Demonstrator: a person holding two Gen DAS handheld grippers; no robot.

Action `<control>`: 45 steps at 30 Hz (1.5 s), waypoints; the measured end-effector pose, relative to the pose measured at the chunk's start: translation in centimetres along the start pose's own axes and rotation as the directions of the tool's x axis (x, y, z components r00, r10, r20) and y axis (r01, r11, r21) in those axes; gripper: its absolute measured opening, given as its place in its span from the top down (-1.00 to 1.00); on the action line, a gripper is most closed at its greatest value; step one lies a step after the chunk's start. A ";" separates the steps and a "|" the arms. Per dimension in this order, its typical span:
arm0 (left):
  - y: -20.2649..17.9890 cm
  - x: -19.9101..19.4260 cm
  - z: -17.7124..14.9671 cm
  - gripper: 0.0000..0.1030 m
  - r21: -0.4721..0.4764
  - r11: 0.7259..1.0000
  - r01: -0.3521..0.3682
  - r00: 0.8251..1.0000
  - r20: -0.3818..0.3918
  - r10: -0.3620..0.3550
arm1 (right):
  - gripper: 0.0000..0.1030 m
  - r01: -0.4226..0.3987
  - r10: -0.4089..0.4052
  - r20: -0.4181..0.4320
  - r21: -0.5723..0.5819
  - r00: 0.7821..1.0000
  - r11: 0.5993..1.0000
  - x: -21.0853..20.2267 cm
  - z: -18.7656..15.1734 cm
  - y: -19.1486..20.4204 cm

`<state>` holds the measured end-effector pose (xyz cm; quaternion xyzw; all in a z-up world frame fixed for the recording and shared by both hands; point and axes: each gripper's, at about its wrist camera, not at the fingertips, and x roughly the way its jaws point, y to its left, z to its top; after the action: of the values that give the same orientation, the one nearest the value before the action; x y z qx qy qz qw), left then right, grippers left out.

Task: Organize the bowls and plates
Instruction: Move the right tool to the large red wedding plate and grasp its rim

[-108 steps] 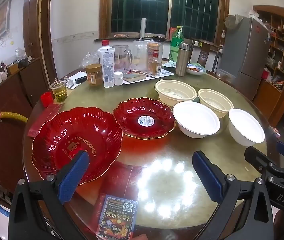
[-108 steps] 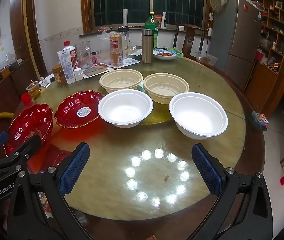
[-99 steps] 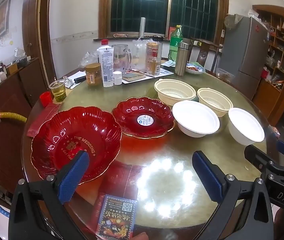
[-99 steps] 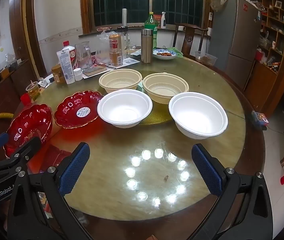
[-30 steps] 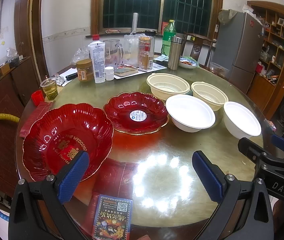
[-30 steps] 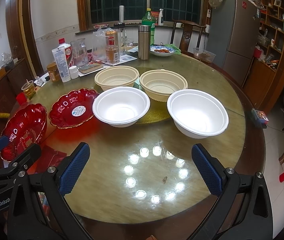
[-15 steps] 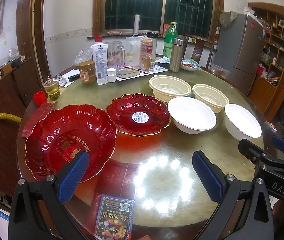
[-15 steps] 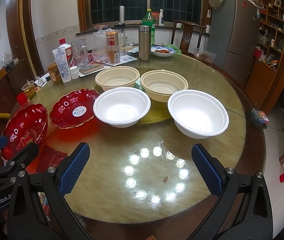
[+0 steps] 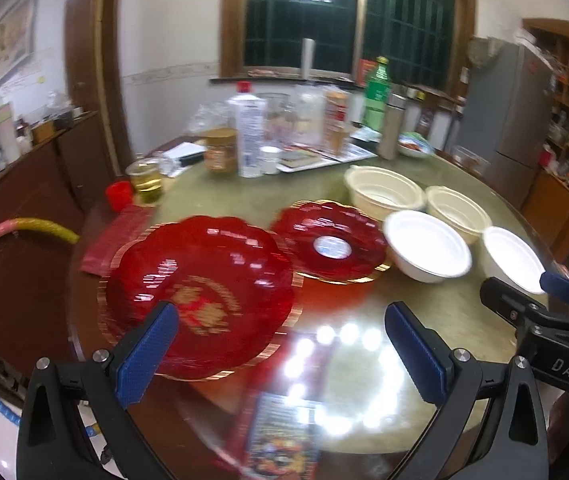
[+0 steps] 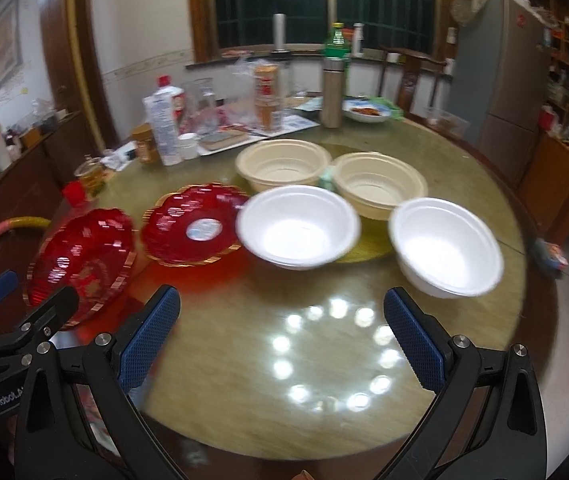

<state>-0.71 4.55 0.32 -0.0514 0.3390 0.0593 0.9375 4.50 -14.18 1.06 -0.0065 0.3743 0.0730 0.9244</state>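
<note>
Six dishes untouched | left gripper point(image 9: 280, 344) and right gripper point(image 10: 282, 338) spread wide, empty | white foam bowls point(image 10: 298, 226) judged light, crushable — gripped at rim | red plates point(image 9: 200, 292) judged stiff, slippery — edge hold

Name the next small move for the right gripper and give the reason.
Probably ease the right gripper forward toward the near white bowl. Its jaws are open and empty, that bowl sits closest ahead on the table, and a matching white bowl stands separately beside it, not yet stacked.

Large red plate point(image 9: 200, 292) motion-smeared, gold lettering unreadable; printed card point(image 9: 282, 438) blurred — right tool point(image 9: 564, 320) cut off at frame edge
</note>
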 end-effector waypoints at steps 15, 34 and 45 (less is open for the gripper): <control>10.2 2.0 0.5 -0.99 -0.176 0.967 -0.184 0.982 -0.062 0.176 | -1.00 -0.401 0.400 -0.109 0.012 0.910 0.916 4.6 1.5 8.3; 14.9 8.2 -0.7 0.18 -0.244 0.948 -0.205 0.954 -0.265 0.138 | -0.05 -0.512 0.566 -0.299 0.244 0.768 0.823 12.4 1.6 11.5; 14.6 10.8 -0.5 0.54 -0.225 0.949 -0.220 0.940 -0.309 0.145 | 0.55 -0.455 0.533 -0.358 0.283 0.766 0.844 15.3 1.4 10.8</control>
<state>5.14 19.74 -7.80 -0.1484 0.4649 0.1819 0.8537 14.80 -1.46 -8.03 0.1603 0.5588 0.2774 0.7649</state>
